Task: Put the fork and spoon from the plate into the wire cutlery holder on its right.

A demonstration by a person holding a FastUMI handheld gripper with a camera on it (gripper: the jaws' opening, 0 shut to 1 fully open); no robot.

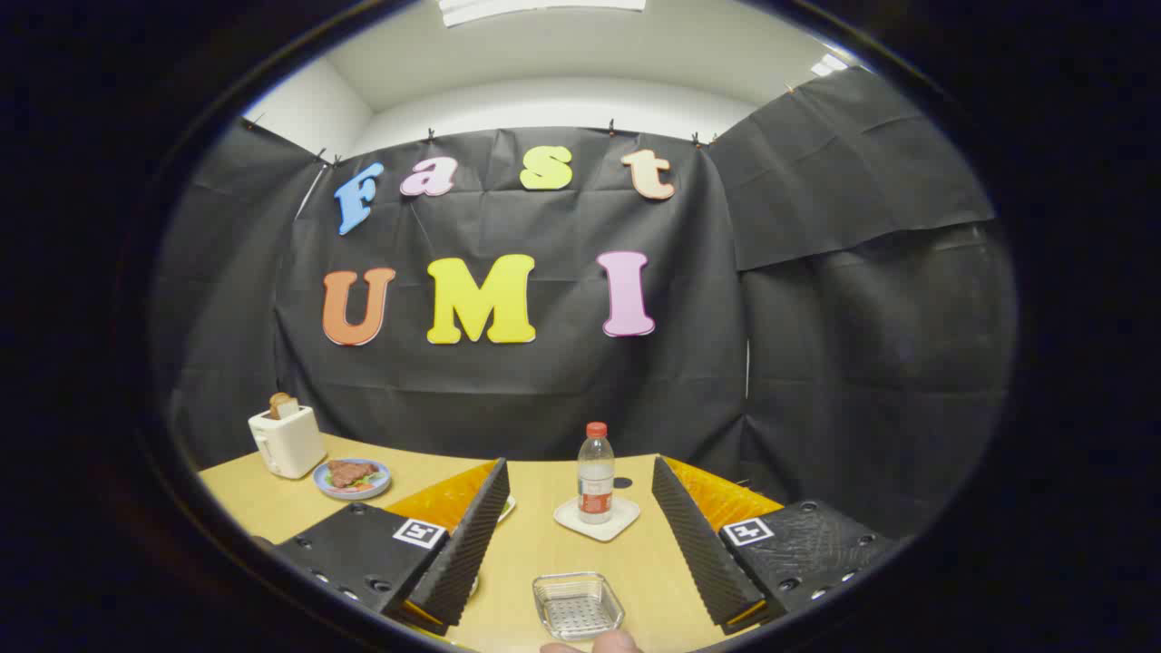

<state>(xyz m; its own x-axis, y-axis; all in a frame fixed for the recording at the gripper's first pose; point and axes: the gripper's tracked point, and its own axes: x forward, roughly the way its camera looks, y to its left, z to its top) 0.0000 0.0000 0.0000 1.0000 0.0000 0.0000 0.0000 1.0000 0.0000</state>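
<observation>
My gripper (579, 467) is open above the wooden table (535, 544), with nothing between its fingers. The wire cutlery holder (578, 605), a small square silver mesh basket, stands on the table between the fingers, near their bases. A sliver of a white plate (506, 509) peeks out from behind the left finger (463, 544), which hides the rest of it and whatever lies on it. A person's fingertips (608, 643) show just below the holder.
A clear water bottle with a red cap (595, 473) stands on a white coaster (597, 520) just beyond the fingers. Farther left are a white toaster (287, 440) holding toast and a blue plate of food (352, 478). Black cloth walls close the booth.
</observation>
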